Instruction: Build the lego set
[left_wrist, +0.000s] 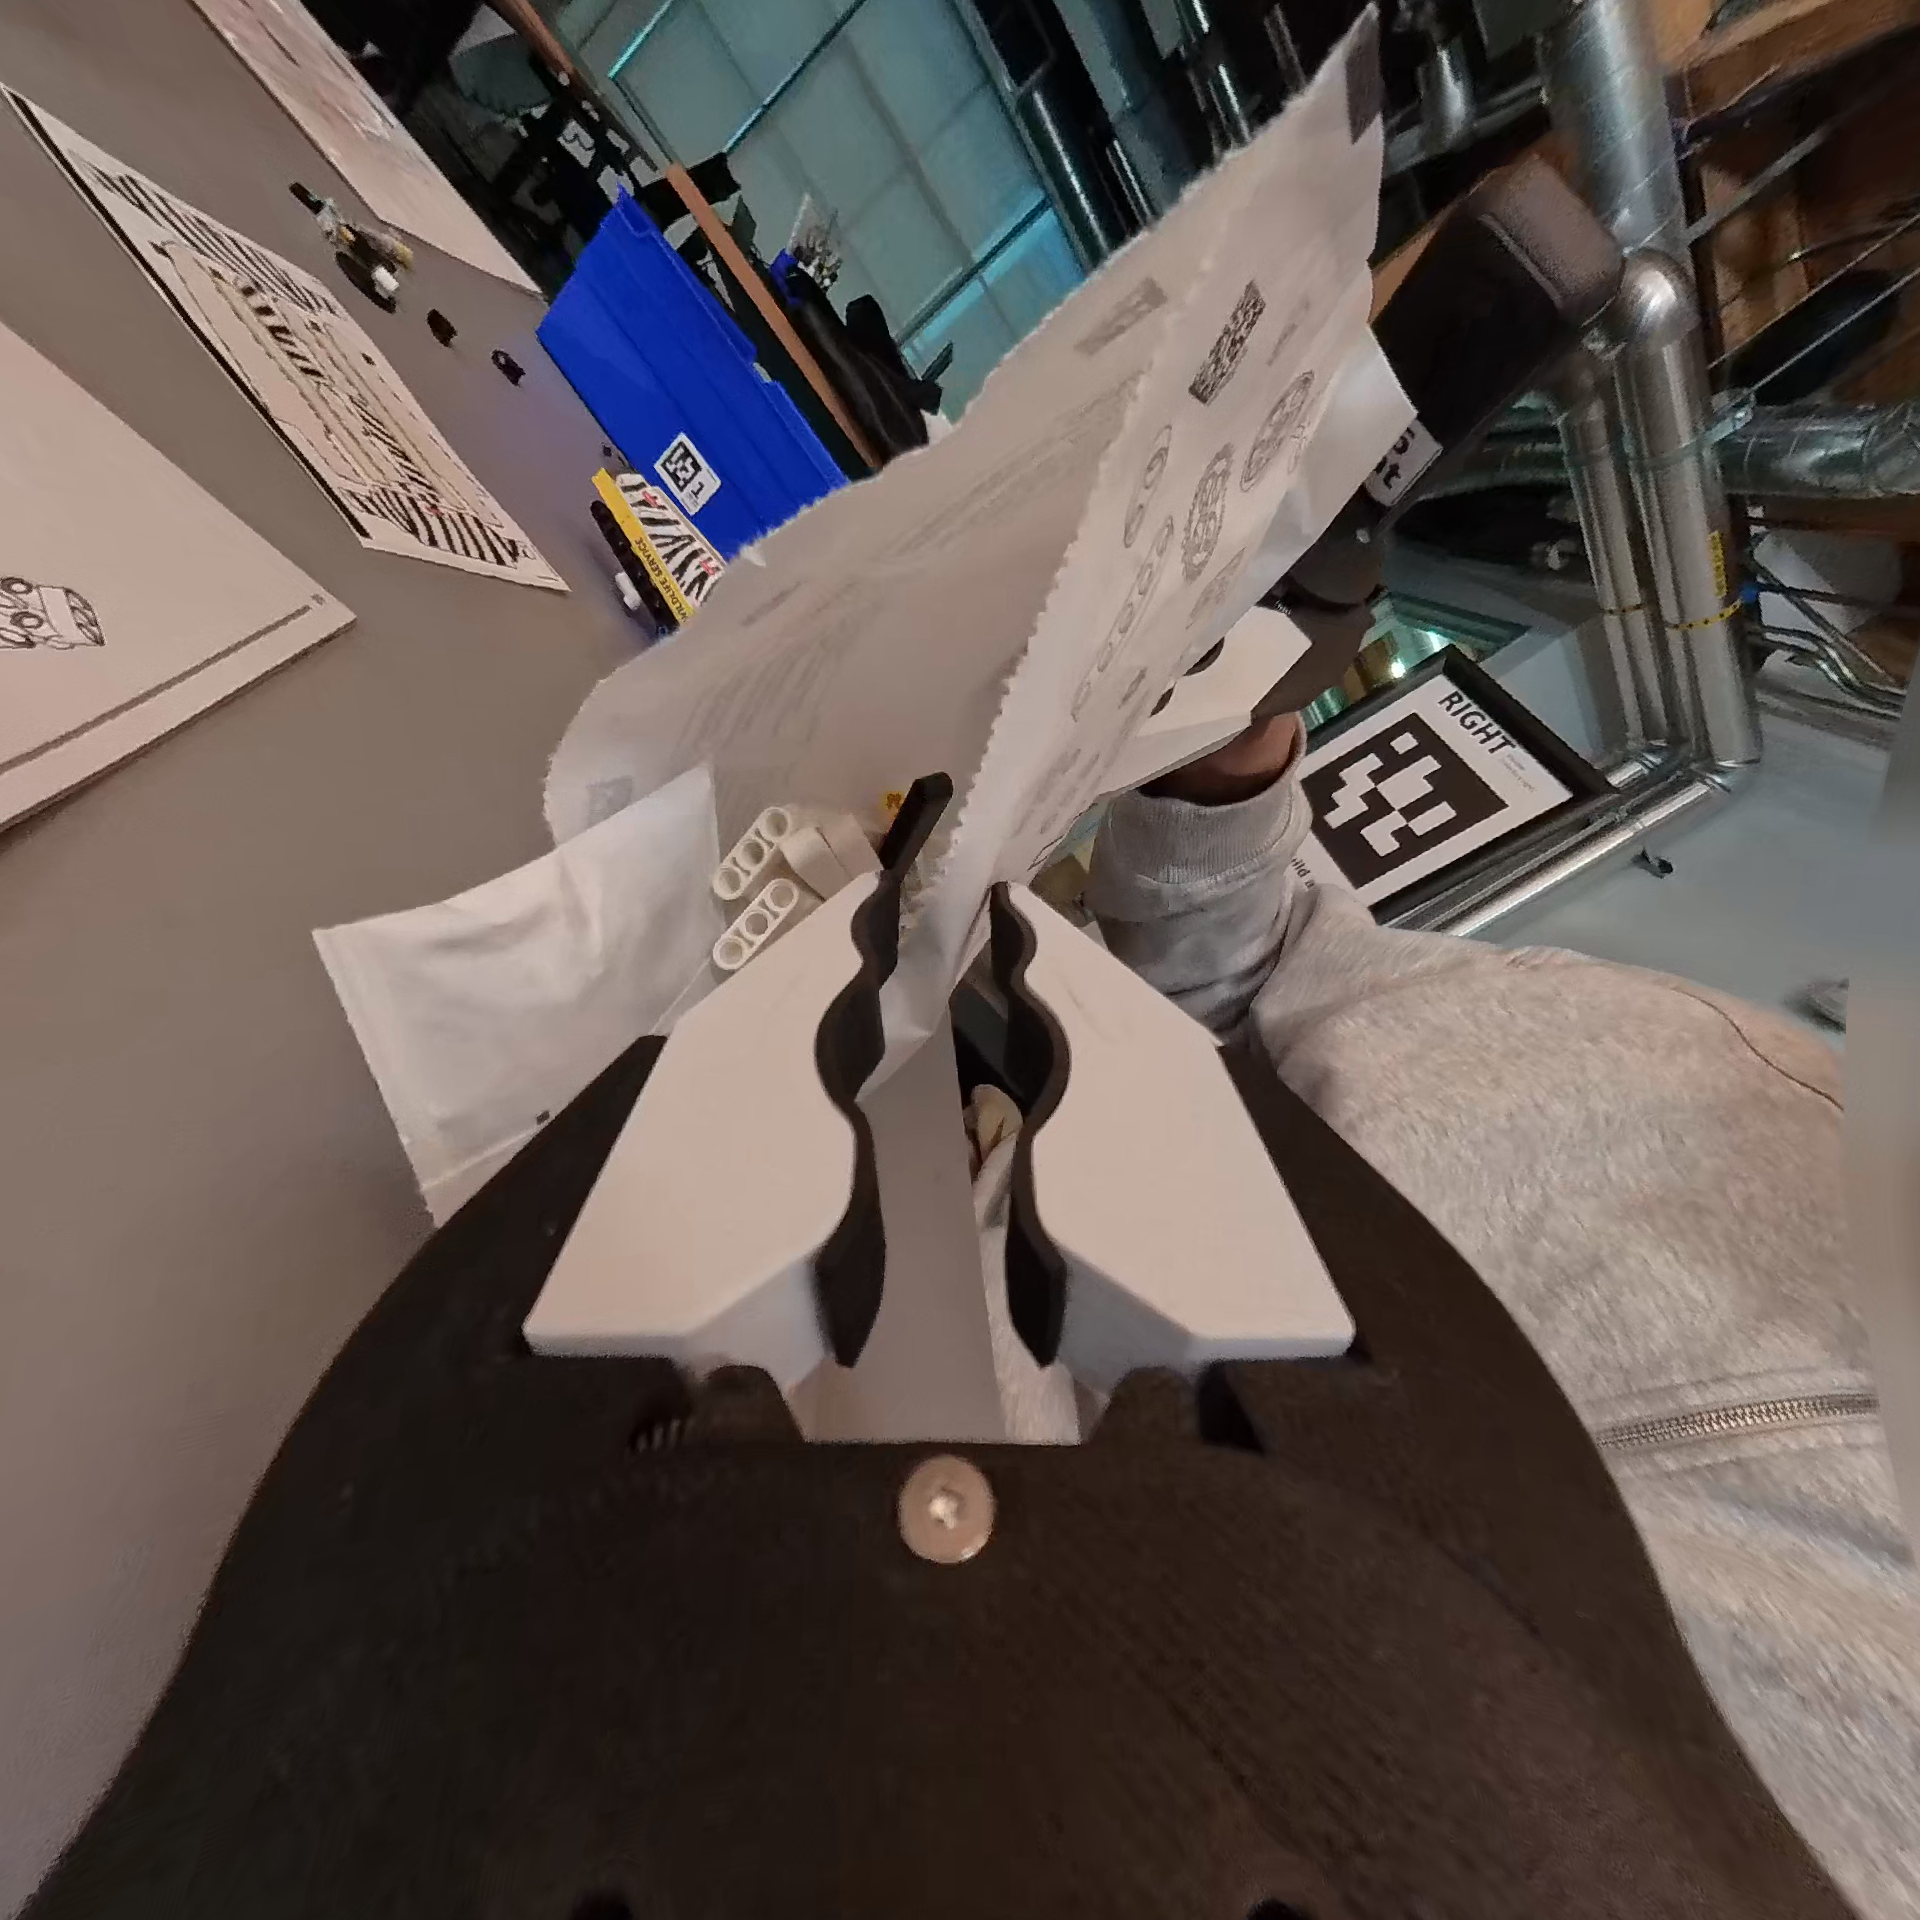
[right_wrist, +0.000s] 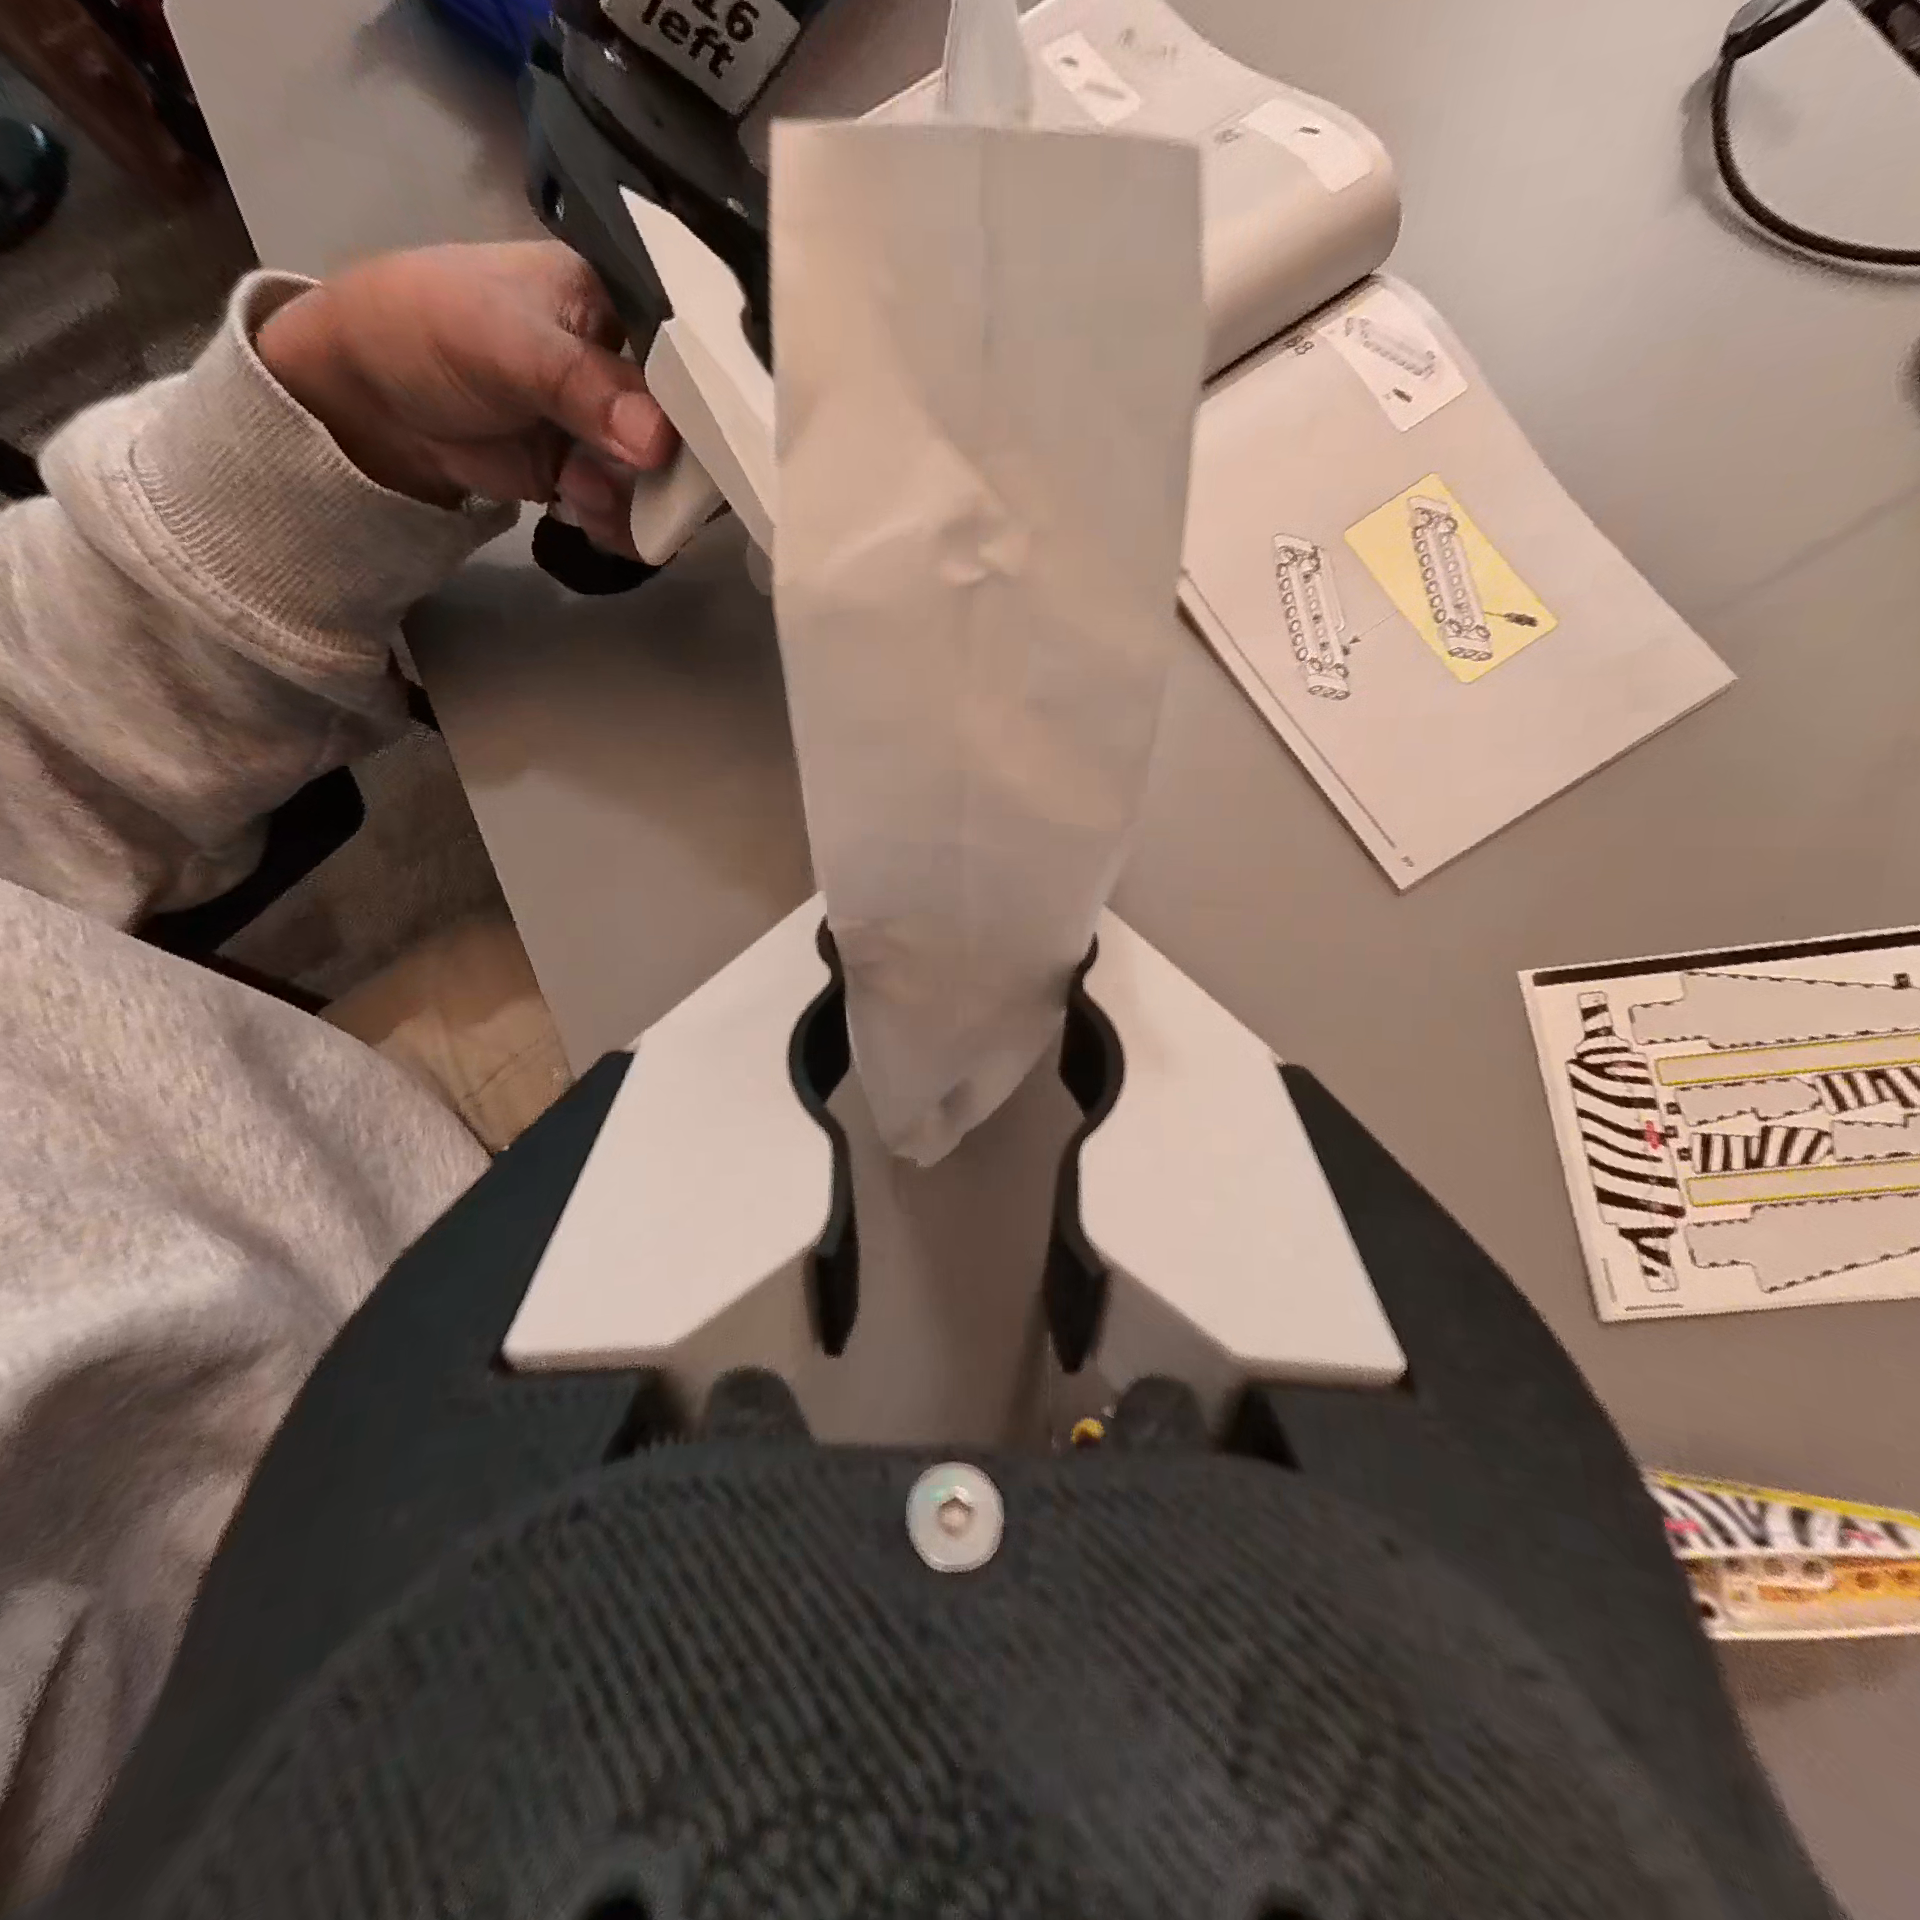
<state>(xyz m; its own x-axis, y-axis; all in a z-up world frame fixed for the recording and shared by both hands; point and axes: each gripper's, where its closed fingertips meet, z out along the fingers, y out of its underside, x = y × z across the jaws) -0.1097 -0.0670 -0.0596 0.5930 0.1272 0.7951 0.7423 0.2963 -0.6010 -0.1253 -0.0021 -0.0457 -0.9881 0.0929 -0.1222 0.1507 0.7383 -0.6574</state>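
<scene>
Bag: a white paper bag is held up in the air between the two grippers, over the grey table.
Left gripper: the left gripper pinches one edge of the bag, jaws nearly together on the paper.
Right gripper: the right gripper clamps the other end of the bag, jaws narrow around it.
Only in the left view: the bag's printed side with part pictures and a square code, white lego beams and a black piece by the bag's open mouth, a second white bag on the table, small dark pieces far off, a blue bin, and silver pipes.
Only in the right view: the bag's plain back, a hand on the left gripper, an open booklet, and a black cable.
In both views: a zebra sticker sheet.
Writing: both grippers have labels, and the bin has a square code tag.
Room: a workshop with windows and shelves.
Person: wears a light grey sweater.
</scene>
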